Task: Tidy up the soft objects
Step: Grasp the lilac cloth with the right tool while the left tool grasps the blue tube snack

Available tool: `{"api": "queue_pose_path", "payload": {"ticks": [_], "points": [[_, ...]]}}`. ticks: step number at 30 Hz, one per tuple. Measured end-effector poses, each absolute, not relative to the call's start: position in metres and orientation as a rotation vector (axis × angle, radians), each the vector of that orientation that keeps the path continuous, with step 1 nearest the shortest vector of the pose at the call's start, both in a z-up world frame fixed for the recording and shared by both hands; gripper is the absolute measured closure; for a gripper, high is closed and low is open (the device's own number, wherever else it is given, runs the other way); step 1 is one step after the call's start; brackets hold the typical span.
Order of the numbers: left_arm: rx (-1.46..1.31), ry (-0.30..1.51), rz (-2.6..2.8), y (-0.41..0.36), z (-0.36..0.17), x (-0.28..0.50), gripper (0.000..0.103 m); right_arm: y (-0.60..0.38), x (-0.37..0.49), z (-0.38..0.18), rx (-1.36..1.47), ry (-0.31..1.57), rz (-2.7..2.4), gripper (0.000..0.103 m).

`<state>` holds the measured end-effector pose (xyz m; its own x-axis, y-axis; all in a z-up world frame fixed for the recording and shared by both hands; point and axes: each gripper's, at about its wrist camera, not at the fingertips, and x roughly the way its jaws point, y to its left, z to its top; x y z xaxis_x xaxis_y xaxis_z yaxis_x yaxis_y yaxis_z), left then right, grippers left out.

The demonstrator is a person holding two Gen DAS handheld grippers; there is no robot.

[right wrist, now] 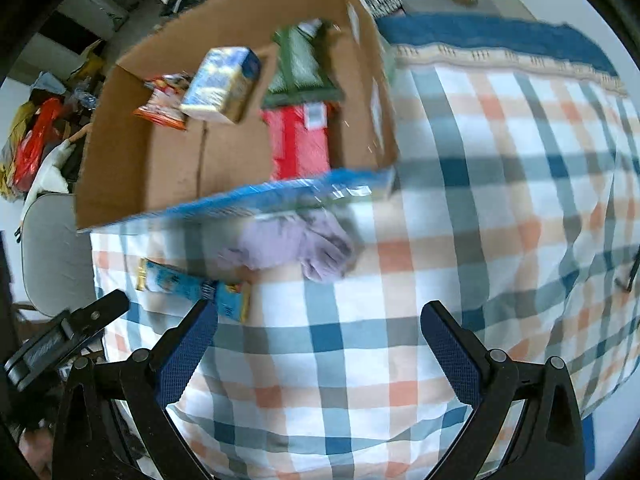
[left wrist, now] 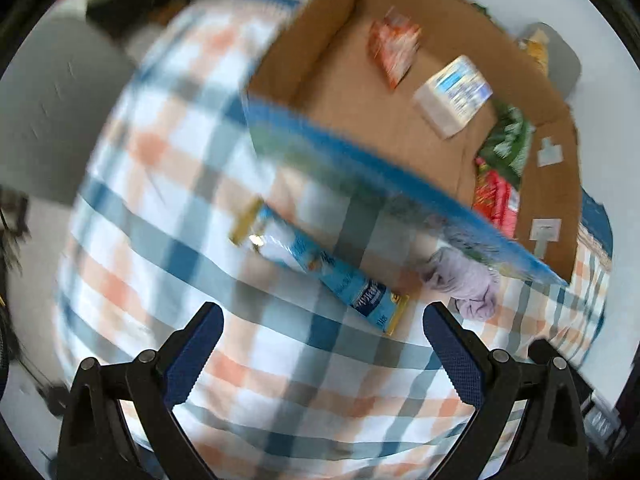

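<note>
Roughly half done, I judge: several packs already lie in the cardboard box (right wrist: 168, 160), upper left of the right wrist frame. Left outside on the checked cloth (right wrist: 460, 240), mid-frame: a lilac fabric bundle (right wrist: 296, 244) and blue packet (left wrist: 320, 264) (both blurred). Left gripper (left wrist: 322, 340) and right gripper (right wrist: 320, 336) are spread, empty.

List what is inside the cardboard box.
The box holds an orange snack packet, a blue-and-white tissue pack, a green packet and a red packet. The red one lies partly under the green; anything beneath them is hidden.
</note>
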<state>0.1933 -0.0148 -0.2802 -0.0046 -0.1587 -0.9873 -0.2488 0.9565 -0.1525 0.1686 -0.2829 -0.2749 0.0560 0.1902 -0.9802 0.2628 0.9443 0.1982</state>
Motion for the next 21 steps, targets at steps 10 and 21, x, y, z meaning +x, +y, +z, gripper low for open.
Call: {"api": "queue_pose_path", "payload": {"ticks": [10,21], "points": [[-0.321,1.704,0.138,-0.045,-0.369,0.194,0.003,-0.303,0.159,-0.316,0.463,1.517,-0.038,0.008],[-0.098,1.631,0.104,-0.058,-0.361,0.182,0.059,-0.282,0.191,-0.350,0.401,1.505,0.076,0.039]]}}
